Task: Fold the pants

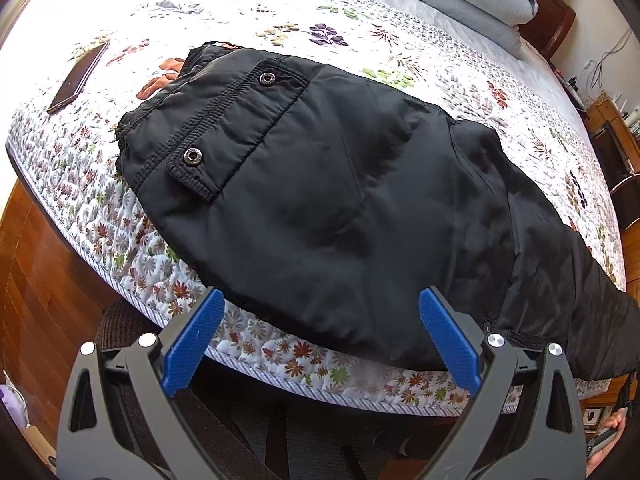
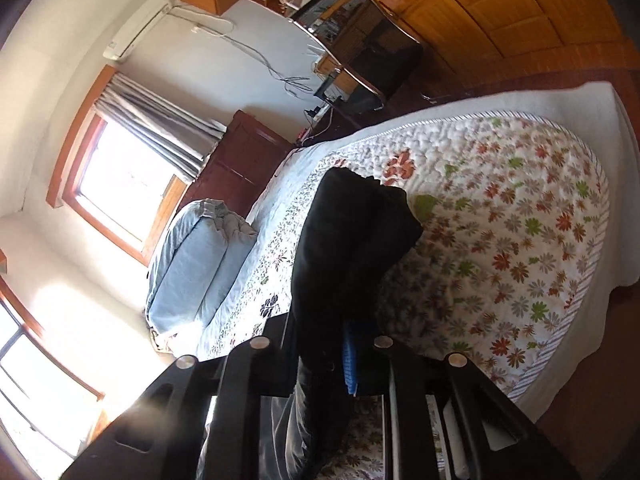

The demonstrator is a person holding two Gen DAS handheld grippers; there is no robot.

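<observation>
On a floral quilted bed (image 1: 280, 32), the right gripper (image 2: 340, 356) pinches the black padded nylon pants' (image 1: 340, 208) leg end, lifted, likely to carry toward the waistband (image 1: 188, 128), while the left gripper (image 1: 320, 336) hovers spread and empty.

Strong daylight pours through the window (image 2: 120, 184), blown out to white, and the far quilt (image 1: 120, 12) in the left wrist view glares the same way; the black pants (image 1: 340, 200) stay dark with faint creases. Both views bow heavily at their dark-cornered edges; the right wrist picture is softer, slightly smeared.

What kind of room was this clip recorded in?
Most likely a home bedroom: a bed with a floral quilt, folded grey bedding by a curtained window, and a wall air conditioner.
</observation>
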